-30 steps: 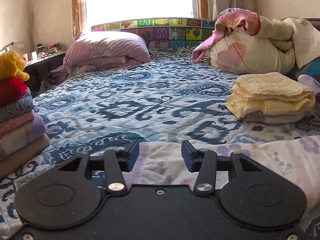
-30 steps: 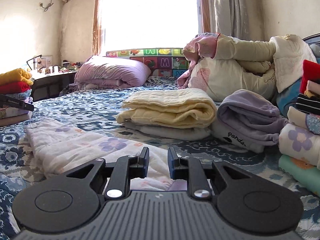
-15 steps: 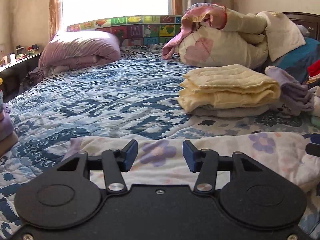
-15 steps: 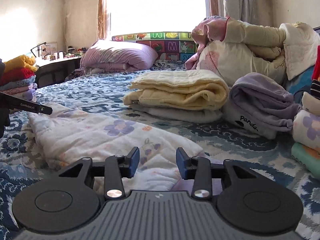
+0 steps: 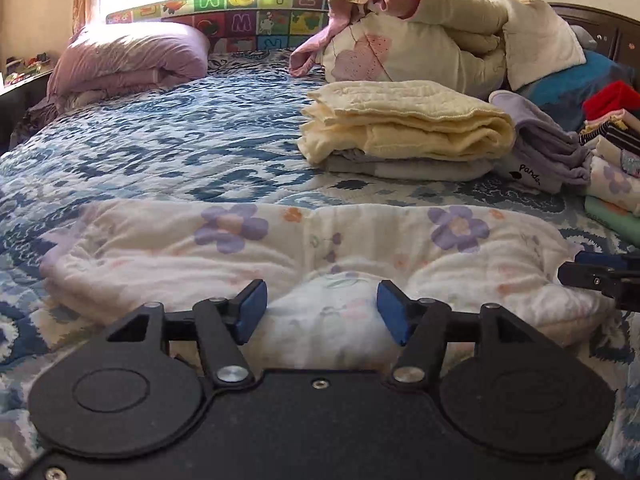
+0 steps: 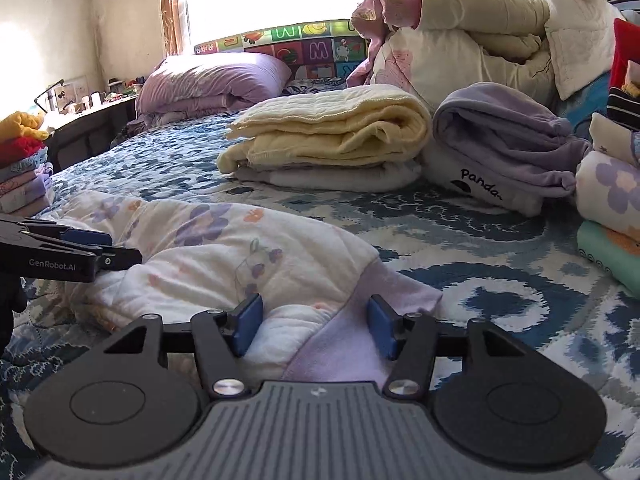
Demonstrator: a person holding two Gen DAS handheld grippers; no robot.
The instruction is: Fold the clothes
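We see both grippers held low and level over the bed, each pointing forward along the blue patterned quilt (image 5: 168, 148) toward the window end. The left gripper (image 5: 322, 312) has its fingers spread wide; a raised hump of the floral garment (image 5: 240, 248) sits between the blue pads (image 5: 251, 311), but we cannot tell whether either pad touches the cloth. The right gripper (image 6: 314, 328) is likewise spread wide, its pads (image 6: 378, 332) straddling the near end of the same garment (image 6: 208, 248), where white floral cloth meets a plain lilac panel (image 6: 344, 344); nothing is pinched. In the right wrist view the left gripper (image 6: 120, 254) enters from the left edge, side-on, its tips over the garment's far end; in the left wrist view the right gripper (image 5: 568, 270) appears at the right edge beside the garment's other end. The garment lies as a long, roughly folded band across the quilt, nearest the cameras. Beyond it, well apart, a folded yellow blanket (image 6: 336, 132) rests on a pale grey folded piece (image 6: 328, 176), and just beside these lies a folded lilac garment (image 6: 504, 140) lettered "panda". A stack of folded clothes (image 6: 608, 200) stands at the right edge, another stack (image 6: 24, 168) at the left edge. A lilac duvet (image 5: 128, 56) and a heap of cream bedding (image 5: 432, 40) lie at the far end, before an alphabet play mat (image 5: 240, 20).
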